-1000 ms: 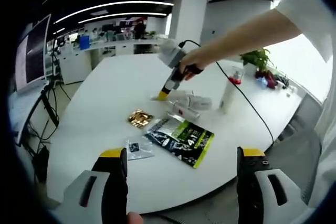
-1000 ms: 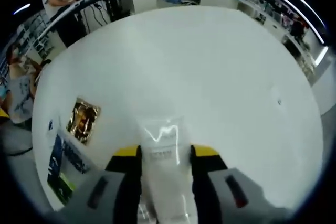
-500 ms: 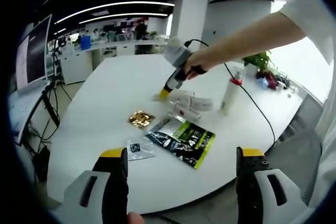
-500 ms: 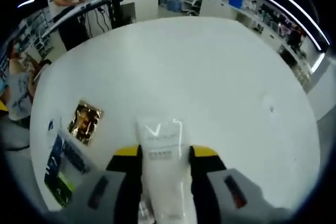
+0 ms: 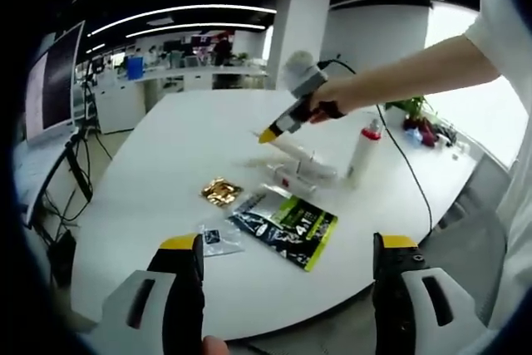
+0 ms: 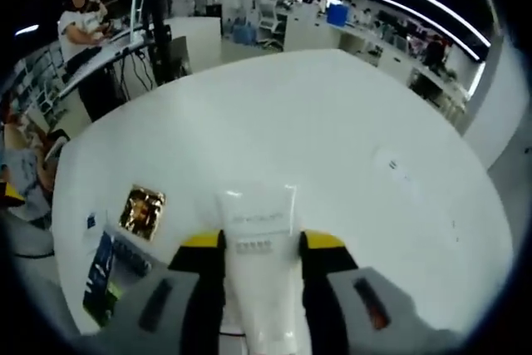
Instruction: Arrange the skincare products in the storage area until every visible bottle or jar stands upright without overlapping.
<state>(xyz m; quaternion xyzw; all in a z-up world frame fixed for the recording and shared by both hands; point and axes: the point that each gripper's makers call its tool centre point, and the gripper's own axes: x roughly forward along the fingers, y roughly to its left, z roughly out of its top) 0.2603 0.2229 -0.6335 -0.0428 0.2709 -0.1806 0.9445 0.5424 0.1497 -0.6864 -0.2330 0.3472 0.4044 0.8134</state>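
Observation:
My right gripper (image 6: 262, 243) is shut on a white tube (image 6: 259, 222), whose flat crimped end points forward over the white table (image 6: 332, 139). In the left gripper view the right gripper (image 5: 270, 133) holds that tube (image 5: 291, 149) tilted above a few more white tubes (image 5: 303, 174) lying on the table. A white bottle with a red cap (image 5: 363, 149) stands upright just to their right. My left gripper (image 5: 287, 243) hangs wide open near the table's front edge, holding nothing.
A gold sachet (image 5: 220, 191) (image 6: 143, 212), a green and black packet (image 5: 287, 224) (image 6: 104, 276) and a small clear packet (image 5: 218, 236) lie flat in front of the tubes. A plant (image 5: 411, 106) stands at the table's far right. A person's arm (image 5: 399, 64) reaches in from the right.
My right gripper has risen and tilted up, lifting the white tube off the table. The left gripper and the packets have stayed put.

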